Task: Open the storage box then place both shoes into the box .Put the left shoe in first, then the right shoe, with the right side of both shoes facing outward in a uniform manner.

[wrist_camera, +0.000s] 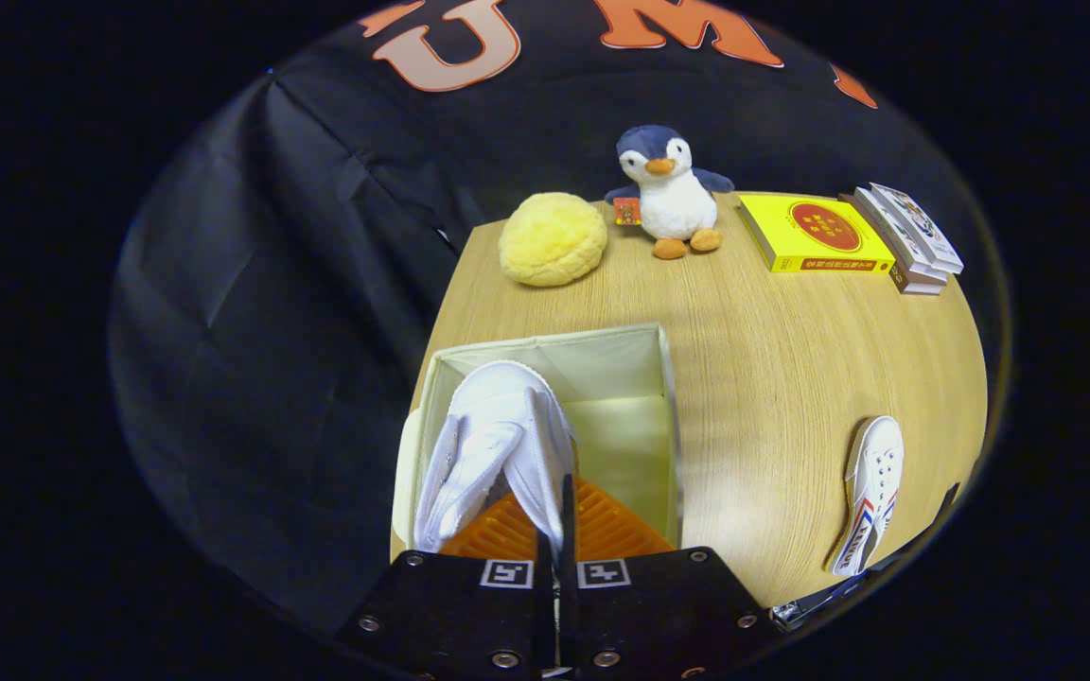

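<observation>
A pale cream storage box (666, 407) stands open on the wooden table, just ahead of my fingers. My gripper (559, 506) is shut on a white canvas shoe (493, 445), pinching a flap of its upper. The shoe hangs over the left half of the box's opening, pointing away from me. The second white shoe (870, 492), with red and blue stripes on its side, lies on the table to the right of the box, near the table's edge.
At the far end of the table (772, 359) sit a yellow plush cushion (553, 238), a toy penguin (668, 194), a yellow book (815, 235) and a small stack of books (909, 241). Black cloth hangs left of the table and behind it.
</observation>
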Demonstrator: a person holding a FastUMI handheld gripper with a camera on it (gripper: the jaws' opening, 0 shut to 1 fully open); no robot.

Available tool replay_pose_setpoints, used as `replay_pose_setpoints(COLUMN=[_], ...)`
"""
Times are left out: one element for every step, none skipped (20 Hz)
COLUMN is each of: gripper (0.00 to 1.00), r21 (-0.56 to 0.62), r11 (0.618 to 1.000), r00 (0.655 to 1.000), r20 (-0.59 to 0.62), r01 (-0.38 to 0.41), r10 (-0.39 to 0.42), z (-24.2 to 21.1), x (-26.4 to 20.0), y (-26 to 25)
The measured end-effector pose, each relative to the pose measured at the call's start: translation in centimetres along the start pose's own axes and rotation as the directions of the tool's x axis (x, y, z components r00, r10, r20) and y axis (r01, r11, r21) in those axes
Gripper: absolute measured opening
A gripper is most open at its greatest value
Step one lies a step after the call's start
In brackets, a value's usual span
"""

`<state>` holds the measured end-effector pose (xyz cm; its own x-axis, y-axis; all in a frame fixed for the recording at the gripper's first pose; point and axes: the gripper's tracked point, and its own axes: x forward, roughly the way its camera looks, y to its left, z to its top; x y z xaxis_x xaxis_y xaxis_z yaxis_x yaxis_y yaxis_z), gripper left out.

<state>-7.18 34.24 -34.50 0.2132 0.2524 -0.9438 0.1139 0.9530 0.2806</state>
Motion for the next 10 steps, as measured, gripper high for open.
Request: replay_pose_setpoints(gripper=[0.03, 0.03, 0.03, 0.03, 0.03, 0.03, 0.03, 0.03, 0.03, 0.03], r21=[0.012, 0.019, 0.025, 0.028, 0.029, 0.026, 0.027, 0.033, 0.042, 0.056], r11=[1.0, 1.0, 0.999, 0.999, 0.999, 0.998, 0.997, 0.995, 0.993, 0.991], r00=[1.0, 0.999, 0.998, 0.997, 0.995, 0.994, 0.992, 0.989, 0.987, 0.984], r20=[-0.023, -0.044, -0.064, -0.077, -0.089, -0.098, -0.105, -0.114, -0.124, -0.135], r01=[0.013, 0.02, 0.024, 0.031, 0.043, 0.057, 0.074, 0.094, 0.11, 0.121], r10=[-0.013, -0.019, -0.022, -0.029, -0.04, -0.054, -0.071, -0.09, -0.104, -0.113], z=[-0.4, -0.9, -1.2, -1.5, -1.8, -2.1, -2.4, -2.6, -2.9, -3.2], x=[0.9, 1.8, 2.6, 3.3, 4.0, 4.7, 5.3, 5.9, 6.6, 7.1], y=[0.2, 0.5, 0.8, 1.0, 1.1, 1.0, 0.9, 0.8, 0.7, 0.5])
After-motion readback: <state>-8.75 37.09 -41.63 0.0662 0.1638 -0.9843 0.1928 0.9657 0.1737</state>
